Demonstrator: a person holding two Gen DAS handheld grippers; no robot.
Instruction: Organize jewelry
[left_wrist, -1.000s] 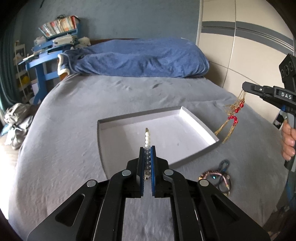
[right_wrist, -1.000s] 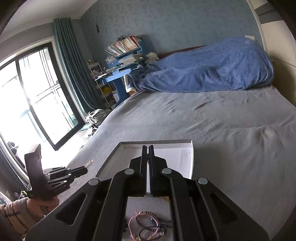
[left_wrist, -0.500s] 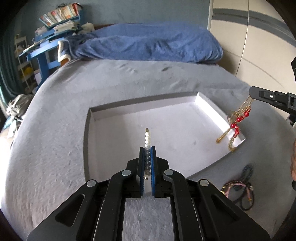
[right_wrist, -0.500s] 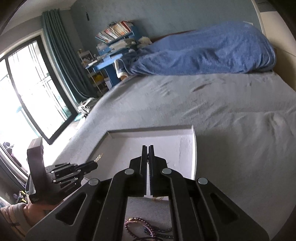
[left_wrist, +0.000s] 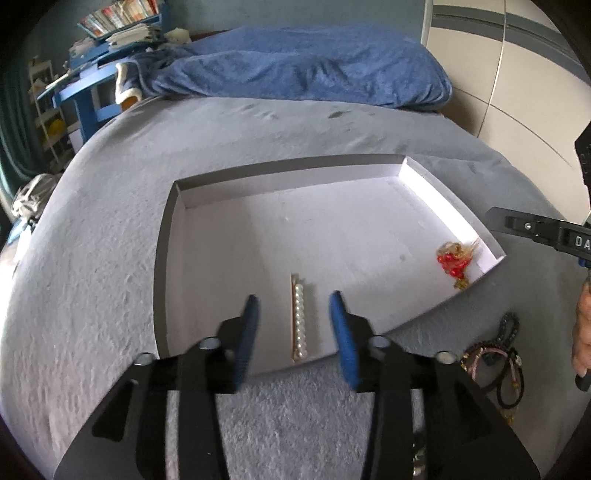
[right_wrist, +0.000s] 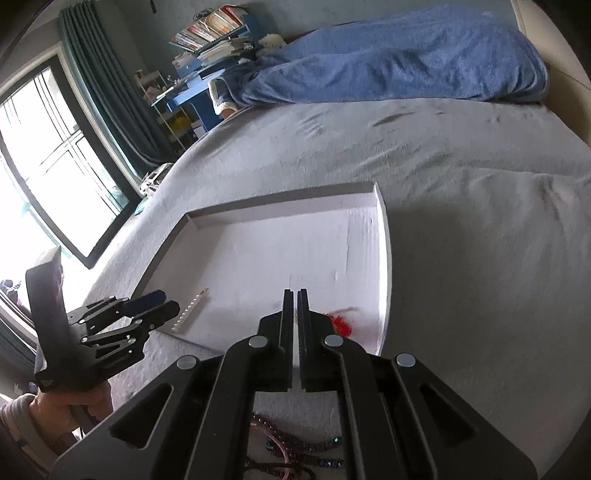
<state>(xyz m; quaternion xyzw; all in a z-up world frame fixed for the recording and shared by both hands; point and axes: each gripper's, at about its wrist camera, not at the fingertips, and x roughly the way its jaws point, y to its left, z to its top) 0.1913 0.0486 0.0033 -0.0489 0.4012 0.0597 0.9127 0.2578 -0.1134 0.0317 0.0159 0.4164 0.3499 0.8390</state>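
A shallow white tray (left_wrist: 454, 206) lies on the grey bed. A pearl hair clip (left_wrist: 298, 317) lies flat in its near part, between the fingers of my open left gripper (left_wrist: 293, 314), which is just above it. The clip also shows in the right wrist view (right_wrist: 190, 306). A red and gold beaded piece (left_wrist: 453, 260) lies in the tray's near right corner, also seen in the right wrist view (right_wrist: 340, 323). My right gripper (right_wrist: 294, 295) hangs above that corner with its jaws nearly together; a thin strand seems to hang between them.
A pile of bracelets and cords (left_wrist: 498, 365) lies on the bed outside the tray's near right edge, also below my right gripper (right_wrist: 295, 446). A blue blanket (left_wrist: 303, 70) lies at the bed's far end. A blue desk (left_wrist: 92, 92) stands far left.
My left gripper opened and the pearl clip now lies in the tray. The red and gold piece went from hanging under my right gripper to lying in the tray's corner.
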